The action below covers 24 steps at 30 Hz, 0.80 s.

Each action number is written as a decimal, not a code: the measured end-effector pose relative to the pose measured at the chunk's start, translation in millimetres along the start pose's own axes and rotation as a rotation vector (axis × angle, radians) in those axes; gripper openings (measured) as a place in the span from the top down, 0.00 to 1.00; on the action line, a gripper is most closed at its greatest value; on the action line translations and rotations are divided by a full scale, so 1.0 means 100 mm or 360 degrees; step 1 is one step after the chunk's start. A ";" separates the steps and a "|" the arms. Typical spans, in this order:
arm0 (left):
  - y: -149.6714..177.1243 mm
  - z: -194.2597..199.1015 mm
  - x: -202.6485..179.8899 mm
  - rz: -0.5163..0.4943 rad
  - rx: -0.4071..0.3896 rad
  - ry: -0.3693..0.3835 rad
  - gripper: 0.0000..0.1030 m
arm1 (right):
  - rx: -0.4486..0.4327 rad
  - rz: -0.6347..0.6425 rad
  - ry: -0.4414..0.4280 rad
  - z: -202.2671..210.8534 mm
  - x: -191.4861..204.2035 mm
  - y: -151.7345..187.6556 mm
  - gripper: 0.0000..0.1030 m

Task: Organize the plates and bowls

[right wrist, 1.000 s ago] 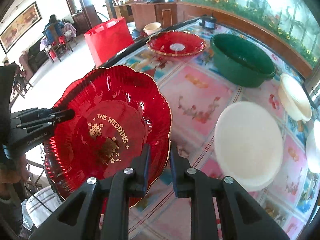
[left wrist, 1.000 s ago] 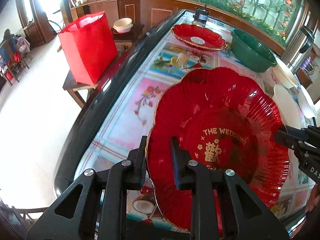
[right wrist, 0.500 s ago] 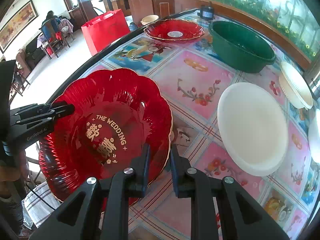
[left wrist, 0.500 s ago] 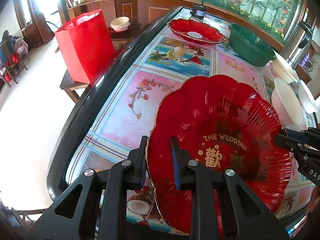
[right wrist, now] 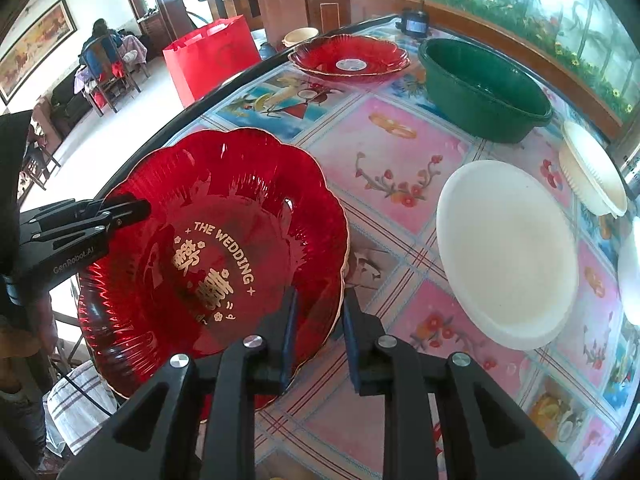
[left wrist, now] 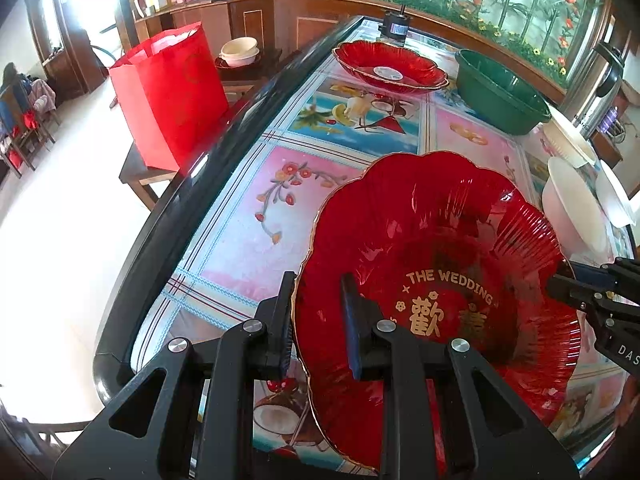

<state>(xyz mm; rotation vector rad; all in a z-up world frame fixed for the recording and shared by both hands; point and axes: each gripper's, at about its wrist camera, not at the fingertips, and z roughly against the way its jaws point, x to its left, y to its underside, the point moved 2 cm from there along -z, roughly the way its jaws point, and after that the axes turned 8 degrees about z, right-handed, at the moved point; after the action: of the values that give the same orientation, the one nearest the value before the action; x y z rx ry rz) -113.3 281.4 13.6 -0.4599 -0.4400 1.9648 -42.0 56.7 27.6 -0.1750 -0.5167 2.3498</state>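
Observation:
A red scalloped plate (left wrist: 440, 240) with gold "THE WEDDING" lettering is held over the near end of the table, gripped at two opposite rims. My left gripper (left wrist: 318, 280) is shut on its left rim and shows in the right wrist view as the left gripper (right wrist: 140, 208). My right gripper (right wrist: 318, 292) has the plate (right wrist: 224, 200) rim between its pads. Its jaws are just starting to open, with the pads still at the rim. It enters the left wrist view as the right gripper (left wrist: 560, 280). A second red plate (right wrist: 348, 56) lies at the table's far end.
A green basin (right wrist: 480, 88) stands far right, beside the second red plate (left wrist: 390, 66). A white bowl (right wrist: 504, 256) and a cream bowl (right wrist: 592, 172) sit to the right. A red bag (left wrist: 172, 92) rests on a low side table beyond the dark table edge (left wrist: 180, 208).
Both grippers keep their hold on the plate's rim. The plate stays in nearly the same place, and both views have shifted only slightly.

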 end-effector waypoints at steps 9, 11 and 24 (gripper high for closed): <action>-0.08 0.06 0.11 0.0067 -0.0012 0.0040 0.50 | -0.0014 -0.0056 -0.0041 0.08 -0.13 0.02 0.76; -0.13 0.11 0.14 0.0088 -0.0036 0.0048 0.41 | -0.0022 -0.0086 -0.0057 0.11 -0.20 0.01 0.73; -0.83 0.17 0.01 -0.0015 -0.0131 -0.0033 0.41 | -0.0082 -0.0188 -0.0108 0.11 -0.61 -0.64 0.57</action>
<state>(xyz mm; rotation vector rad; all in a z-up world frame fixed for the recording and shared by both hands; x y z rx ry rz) -58.5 314.4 68.6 -0.4892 -0.5368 1.9491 39.7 54.4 63.3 -0.0861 -0.6051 2.2350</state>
